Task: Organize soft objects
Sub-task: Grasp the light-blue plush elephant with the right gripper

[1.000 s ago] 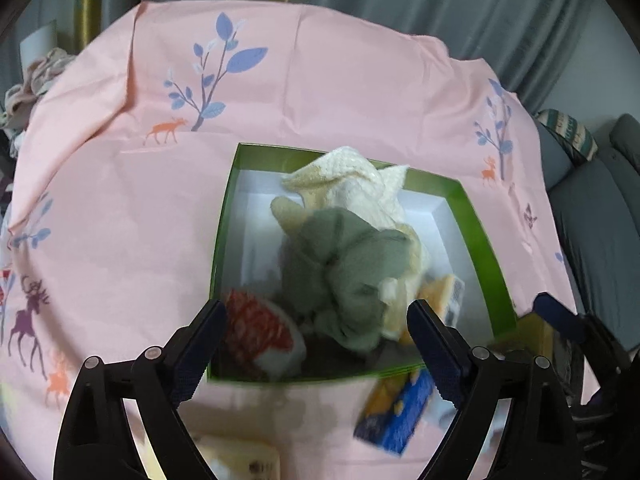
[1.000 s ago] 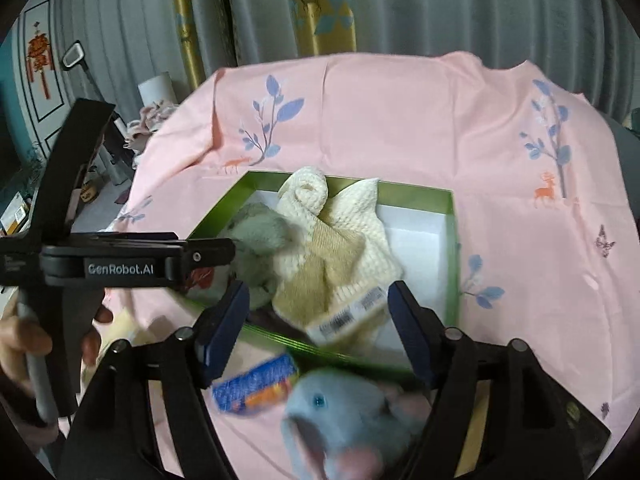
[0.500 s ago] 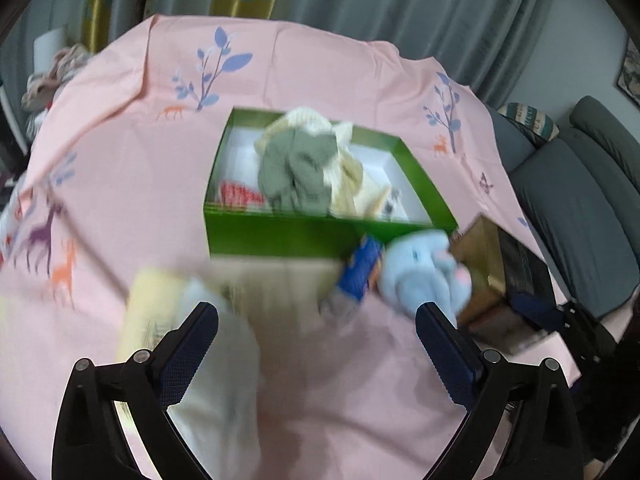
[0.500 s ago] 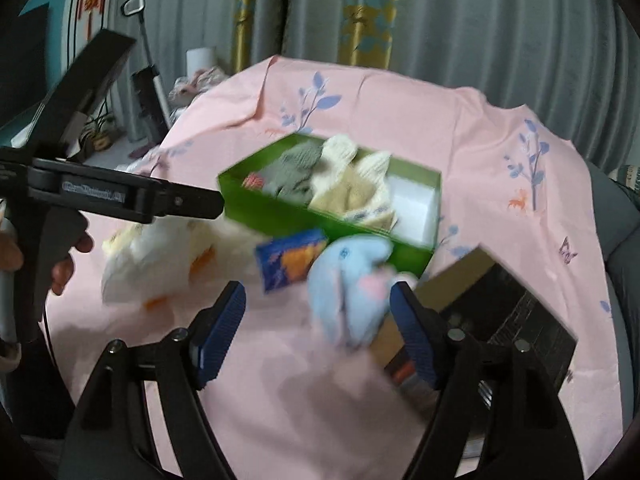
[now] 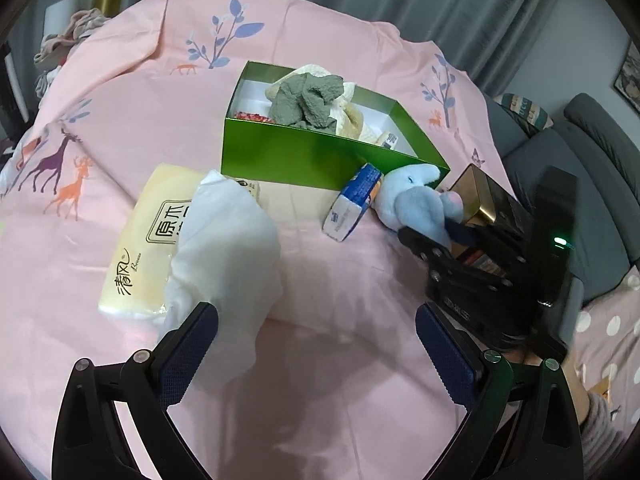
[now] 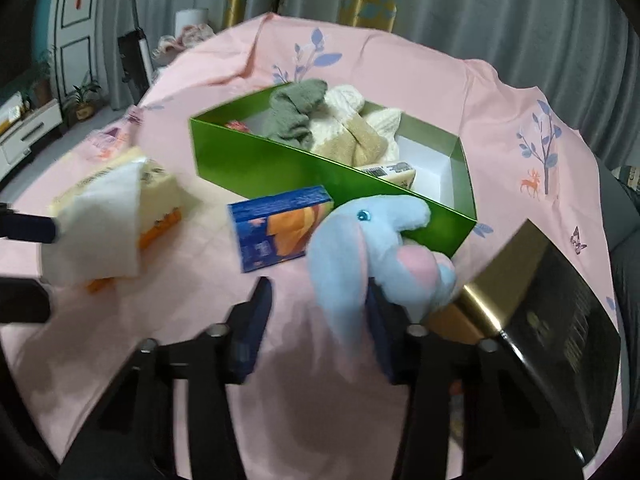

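A blue plush elephant (image 6: 360, 240) lies on the pink cloth against the green box (image 6: 272, 168). My right gripper (image 6: 318, 296) is down at it with its jaws closing. The plush's ear hangs between them against the right finger, and a gap still shows at the left finger. In the left wrist view my left gripper (image 5: 316, 344) stands open wide, low over the cloth. A white plush toy (image 5: 228, 264) lies just ahead of its left finger. Inside the box are a grey-green cloth (image 5: 308, 96) and cream knitwear (image 6: 352, 132).
A yellow tissue pack (image 5: 136, 248) lies under the white plush. A small blue carton (image 5: 354, 204) leans on the green box's front wall. A gold and black box (image 6: 552, 304) sits at the right. A grey sofa (image 5: 592, 168) borders the cloth on the right.
Both views have pulled back from the green box and come lower. The right jaws have narrowed around the blue elephant's ear. The white plush now sits by the left gripper's left finger.
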`<state>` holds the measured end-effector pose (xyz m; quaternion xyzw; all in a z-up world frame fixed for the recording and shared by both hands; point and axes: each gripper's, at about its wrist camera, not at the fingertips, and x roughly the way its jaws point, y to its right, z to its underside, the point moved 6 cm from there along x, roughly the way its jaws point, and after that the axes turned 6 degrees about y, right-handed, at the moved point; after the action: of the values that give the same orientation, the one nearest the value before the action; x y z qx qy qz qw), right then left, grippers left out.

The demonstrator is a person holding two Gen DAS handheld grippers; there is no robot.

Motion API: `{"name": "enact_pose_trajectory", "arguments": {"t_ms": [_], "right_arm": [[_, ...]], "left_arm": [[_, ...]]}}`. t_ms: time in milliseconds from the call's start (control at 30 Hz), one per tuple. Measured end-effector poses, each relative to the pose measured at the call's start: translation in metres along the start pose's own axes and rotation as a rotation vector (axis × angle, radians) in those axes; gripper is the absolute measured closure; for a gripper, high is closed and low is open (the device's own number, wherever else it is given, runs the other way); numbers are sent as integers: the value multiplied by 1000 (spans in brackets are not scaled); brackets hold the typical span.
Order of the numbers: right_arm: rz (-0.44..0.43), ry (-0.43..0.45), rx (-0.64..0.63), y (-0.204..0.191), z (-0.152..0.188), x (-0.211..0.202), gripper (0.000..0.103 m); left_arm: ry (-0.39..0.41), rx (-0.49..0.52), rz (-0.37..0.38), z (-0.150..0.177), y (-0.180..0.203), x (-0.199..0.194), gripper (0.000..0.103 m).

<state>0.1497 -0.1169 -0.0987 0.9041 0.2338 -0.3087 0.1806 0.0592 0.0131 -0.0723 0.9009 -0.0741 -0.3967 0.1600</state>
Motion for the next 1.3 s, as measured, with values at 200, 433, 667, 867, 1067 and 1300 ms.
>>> {"name": "enact_pose_trajectory", "arguments": {"t_ms": [200, 433, 667, 867, 1067, 1300], "right_arm": [[-77, 13, 20, -4, -2, -12, 99], [-302, 90, 87, -30, 0, -82, 98], [-290, 31, 115, -30, 33, -101, 77], [-253, 66, 204, 0, 48, -107, 24], [-302, 30, 294, 6, 57, -84, 24], [-358, 10, 302, -11, 55, -57, 24]], "left_arm": [[-3, 7, 21, -4, 6, 4, 4], [-24, 0, 77, -6, 19, 9, 4], [-79, 18, 101, 2, 35, 23, 4], [-107, 30, 104, 3, 46, 38, 4], [-136, 49, 119, 0, 57, 58, 4], [-159, 45, 127, 0, 57, 72, 4]]}}
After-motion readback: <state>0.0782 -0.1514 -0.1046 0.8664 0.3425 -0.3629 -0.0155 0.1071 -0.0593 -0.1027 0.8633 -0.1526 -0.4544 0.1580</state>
